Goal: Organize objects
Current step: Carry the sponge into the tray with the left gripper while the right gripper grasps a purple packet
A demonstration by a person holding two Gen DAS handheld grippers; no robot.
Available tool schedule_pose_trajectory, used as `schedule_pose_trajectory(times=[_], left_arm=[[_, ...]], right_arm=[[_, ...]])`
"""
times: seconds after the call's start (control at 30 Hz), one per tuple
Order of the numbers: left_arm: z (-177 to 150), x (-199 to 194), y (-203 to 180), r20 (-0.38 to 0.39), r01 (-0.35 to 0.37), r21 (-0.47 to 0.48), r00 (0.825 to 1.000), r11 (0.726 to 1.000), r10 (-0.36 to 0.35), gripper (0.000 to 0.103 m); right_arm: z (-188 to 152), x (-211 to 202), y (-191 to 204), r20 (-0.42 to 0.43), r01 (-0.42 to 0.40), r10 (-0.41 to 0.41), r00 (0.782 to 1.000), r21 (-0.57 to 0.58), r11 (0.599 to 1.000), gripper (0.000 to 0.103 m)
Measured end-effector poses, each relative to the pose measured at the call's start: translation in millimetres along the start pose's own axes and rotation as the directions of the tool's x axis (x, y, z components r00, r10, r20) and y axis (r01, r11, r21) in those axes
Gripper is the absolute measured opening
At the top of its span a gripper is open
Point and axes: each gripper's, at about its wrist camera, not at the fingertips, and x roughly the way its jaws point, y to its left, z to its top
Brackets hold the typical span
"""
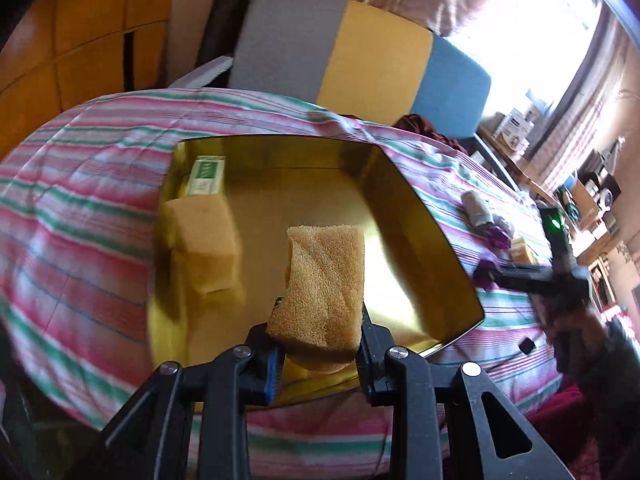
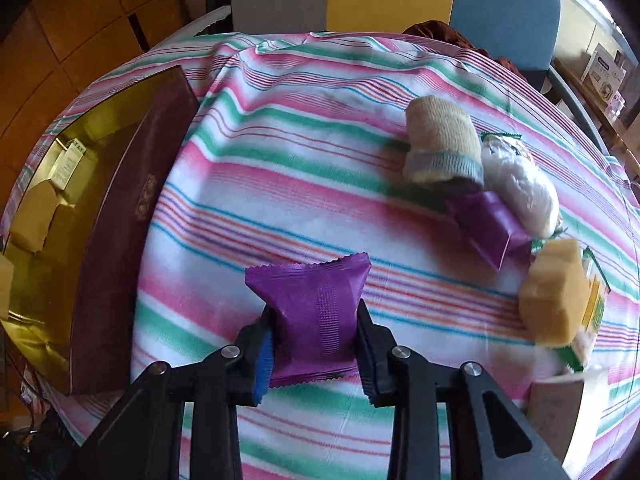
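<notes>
My left gripper [image 1: 320, 312] is shut on a tan sponge [image 1: 326, 280] and holds it over the near part of a gold tin box [image 1: 420, 216]. A yellow sponge block [image 1: 208, 240] and a green-and-white packet [image 1: 206, 176] lie at the box's left side. My right gripper [image 2: 314, 320] is shut on a purple packet [image 2: 316, 308] just above the striped cloth. The gold box [image 2: 44, 280], with its dark red outer wall, is at the left in the right wrist view. The right gripper also shows in the left wrist view [image 1: 560, 280], to the right of the box.
On the striped cloth [image 2: 300, 160] at the right lie a rolled cream sock [image 2: 440, 144], a white wrapped bundle [image 2: 520, 188], another purple packet [image 2: 492, 228], a yellow sponge [image 2: 556, 292] and a green-edged packet [image 2: 596, 300]. A grey, yellow and blue chair back [image 1: 360, 52] stands behind the table.
</notes>
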Motion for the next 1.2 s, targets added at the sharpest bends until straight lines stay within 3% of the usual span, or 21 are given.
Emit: schedule_pose_trajectory(times=[0.33, 0.63, 1.07, 1.2], left_arm=[[-17, -37, 63, 0.05, -0.084, -0.167, 0.994, 0.982, 0.094, 0.03], [-18, -26, 44, 0.036, -0.087, -0.115, 0.995, 0.99, 0.091, 0.03], [-16, 8, 39, -0.022, -0.158, -0.052, 0.987, 0.986, 0.157, 0.031], [-19, 11, 39, -0.023, -0.19, -0.039, 0.982, 0.981, 0.189, 0.035]], right_arm=[[-8, -3, 5, 0.026, 0.03, -0.029, 0.999, -0.031, 0.999, 0.033], [-8, -2, 16, 0.026, 0.038, -0.037, 0.999, -0.044, 0.998, 0.033], [-8, -3, 19, 0.025, 0.039, -0.038, 0.999, -0.047, 0.998, 0.033], [-7, -3, 19, 0.025, 0.041, -0.04, 0.999, -0.047, 0.998, 0.033]])
